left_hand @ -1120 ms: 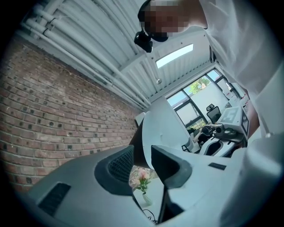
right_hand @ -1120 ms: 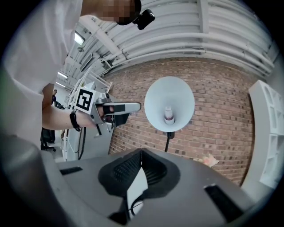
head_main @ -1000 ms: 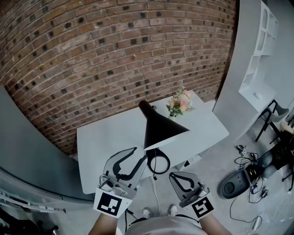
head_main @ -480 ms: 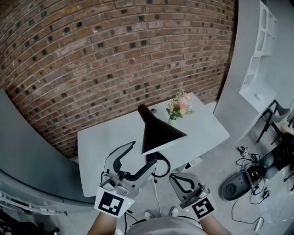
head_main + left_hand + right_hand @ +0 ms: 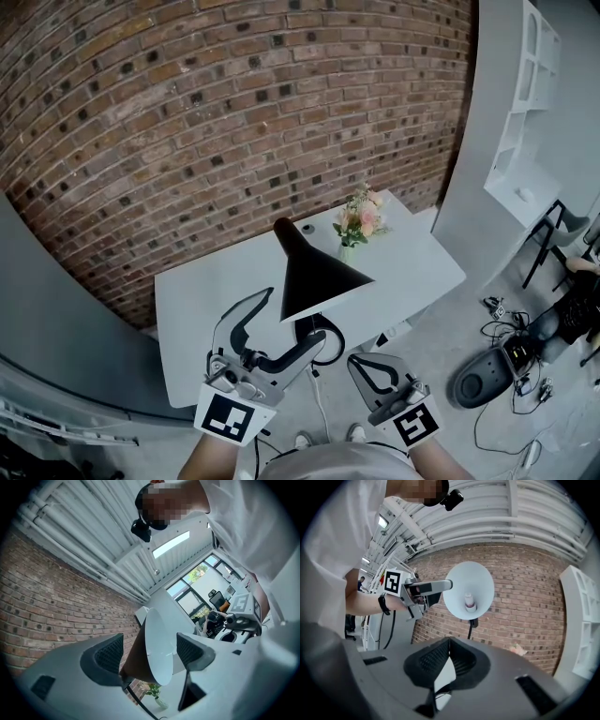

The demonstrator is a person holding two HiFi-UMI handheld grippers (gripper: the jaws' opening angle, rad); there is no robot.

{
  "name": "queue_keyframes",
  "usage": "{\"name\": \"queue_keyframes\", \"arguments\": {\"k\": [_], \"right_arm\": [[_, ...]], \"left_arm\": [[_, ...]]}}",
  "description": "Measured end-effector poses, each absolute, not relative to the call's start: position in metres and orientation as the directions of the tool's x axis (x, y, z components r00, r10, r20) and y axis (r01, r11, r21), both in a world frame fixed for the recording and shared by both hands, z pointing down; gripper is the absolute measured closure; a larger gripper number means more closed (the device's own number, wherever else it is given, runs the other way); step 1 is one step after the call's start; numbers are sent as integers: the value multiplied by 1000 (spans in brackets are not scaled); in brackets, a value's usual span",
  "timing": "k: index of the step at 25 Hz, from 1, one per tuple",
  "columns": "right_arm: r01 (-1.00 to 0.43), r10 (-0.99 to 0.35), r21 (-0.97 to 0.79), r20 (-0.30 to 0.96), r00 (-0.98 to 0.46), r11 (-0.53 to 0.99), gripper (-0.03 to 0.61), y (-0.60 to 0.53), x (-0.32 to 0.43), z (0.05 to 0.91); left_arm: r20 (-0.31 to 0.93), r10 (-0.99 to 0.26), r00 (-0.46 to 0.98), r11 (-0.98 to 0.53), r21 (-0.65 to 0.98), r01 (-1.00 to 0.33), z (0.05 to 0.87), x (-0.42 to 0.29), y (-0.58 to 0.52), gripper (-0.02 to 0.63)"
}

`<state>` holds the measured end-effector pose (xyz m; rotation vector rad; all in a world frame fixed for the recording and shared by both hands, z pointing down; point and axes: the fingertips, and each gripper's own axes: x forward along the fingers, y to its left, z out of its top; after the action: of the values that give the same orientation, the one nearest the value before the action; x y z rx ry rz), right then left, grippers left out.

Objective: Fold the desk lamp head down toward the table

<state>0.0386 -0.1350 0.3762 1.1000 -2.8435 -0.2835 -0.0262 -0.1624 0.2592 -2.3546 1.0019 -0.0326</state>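
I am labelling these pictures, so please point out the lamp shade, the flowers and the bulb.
lamp shade point(image 5: 314, 281), head view, on its black outer cone.
flowers point(image 5: 361, 217), head view, on the pink blooms.
bulb point(image 5: 469, 601), right gripper view, on the bulb's middle.

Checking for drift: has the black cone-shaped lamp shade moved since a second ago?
No: the black cone-shaped lamp shade keeps its spot left of the vase of pink flowers.

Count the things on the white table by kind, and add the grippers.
Lamp: 1
Vase of flowers: 1
Small dark round thing: 1
Grippers: 2, the left gripper and the right gripper
Total: 5
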Motion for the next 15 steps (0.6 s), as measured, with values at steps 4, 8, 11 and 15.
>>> {"name": "queue_keyframes", "arguments": {"k": [4,8,11,15], "right_arm": [[-663,-677,194,11,-736,723,560,-137,41,378],[-661,-676,193,19,-736,725,560,-138,42,381],[-659,-675,194,20,-738,726,560,-139,42,381],[-663,-676,181,13,-737,726,560,-141,43,382]], "left_arm": [[-194,-674,712,-548,-515,-659,261,-26,-165,270],[-210,-683,700,-525,-525,-670,260,-30,-165,334],[-210,-689,694,-520,-524,-675,260,-31,-167,359],[-213,-702,680,-505,-524,-686,261,-34,-169,397]]}}
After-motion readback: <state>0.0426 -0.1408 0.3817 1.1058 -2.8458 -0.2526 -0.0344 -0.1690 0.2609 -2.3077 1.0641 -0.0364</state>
